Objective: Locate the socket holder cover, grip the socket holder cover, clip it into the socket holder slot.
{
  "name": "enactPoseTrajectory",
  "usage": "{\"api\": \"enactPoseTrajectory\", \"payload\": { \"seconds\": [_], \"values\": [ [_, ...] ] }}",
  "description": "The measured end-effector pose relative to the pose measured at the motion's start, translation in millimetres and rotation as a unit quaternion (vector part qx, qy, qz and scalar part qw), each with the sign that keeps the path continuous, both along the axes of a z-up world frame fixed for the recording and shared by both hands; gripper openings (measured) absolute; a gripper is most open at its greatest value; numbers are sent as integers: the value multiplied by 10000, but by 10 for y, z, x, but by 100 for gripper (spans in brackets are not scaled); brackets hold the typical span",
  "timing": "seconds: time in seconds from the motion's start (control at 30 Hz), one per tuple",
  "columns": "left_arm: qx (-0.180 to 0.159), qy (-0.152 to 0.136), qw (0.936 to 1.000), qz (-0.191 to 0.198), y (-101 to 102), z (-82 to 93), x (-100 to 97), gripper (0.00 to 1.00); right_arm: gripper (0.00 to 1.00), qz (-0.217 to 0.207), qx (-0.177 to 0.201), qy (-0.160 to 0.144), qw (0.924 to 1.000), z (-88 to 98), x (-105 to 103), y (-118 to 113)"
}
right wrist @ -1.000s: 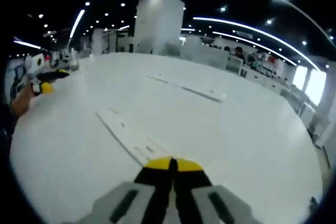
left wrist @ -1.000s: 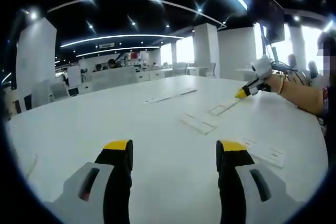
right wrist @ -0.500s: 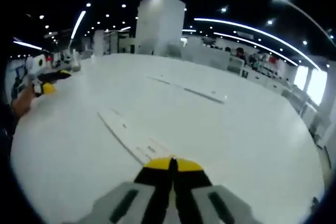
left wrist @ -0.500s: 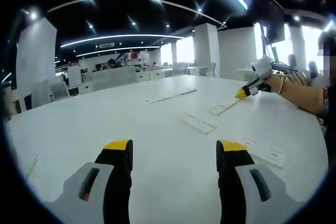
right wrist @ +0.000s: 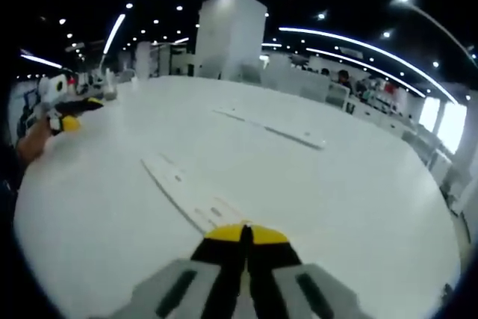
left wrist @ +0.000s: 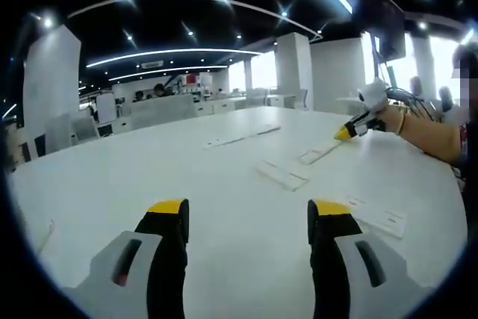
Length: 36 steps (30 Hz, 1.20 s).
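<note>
Here, in the left gripper view, our left tool hangs low over the broad white round worktop with its yellow-tipped black jaws spread wide and nothing between them. To the left the bare surface runs clear out to the curved edge, with plenty of room to move. Ahead of the jaws lies a short flat white plastic strip, further off a long thin white strip, and to the right a second flat white piece, all lying flat and well apart from each other. Just beside the right jaw sits a white rectangular plate. We cannot tell which of these is the socket holder cover. At the far right, our right tool shows above the worktop, held by a hand.

In the right gripper view, the left tool sits small at the far left edge. A long white slotted strip runs from mid-worktop towards our right tool, whose jaws are pressed together on nothing; the strip's near end lies just ahead of the tips. Beyond, the long thin strip lies apart, and the right half is open surface up to the rim.
</note>
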<state>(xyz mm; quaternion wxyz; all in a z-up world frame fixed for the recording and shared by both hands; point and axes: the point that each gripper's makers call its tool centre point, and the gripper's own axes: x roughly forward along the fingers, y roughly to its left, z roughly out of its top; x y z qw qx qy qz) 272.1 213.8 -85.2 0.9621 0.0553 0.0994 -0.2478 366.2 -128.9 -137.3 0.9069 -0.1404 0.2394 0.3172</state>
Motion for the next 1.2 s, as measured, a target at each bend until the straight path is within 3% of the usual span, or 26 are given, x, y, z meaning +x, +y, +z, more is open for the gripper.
{"api": "enactPoseTrajectory", "payload": {
  "seconds": [1.2],
  "values": [
    [39, 44, 10000, 0, -9, -29, -2, 64, 4, 374, 303, 48, 9988, 4, -62, 143]
  ]
}}
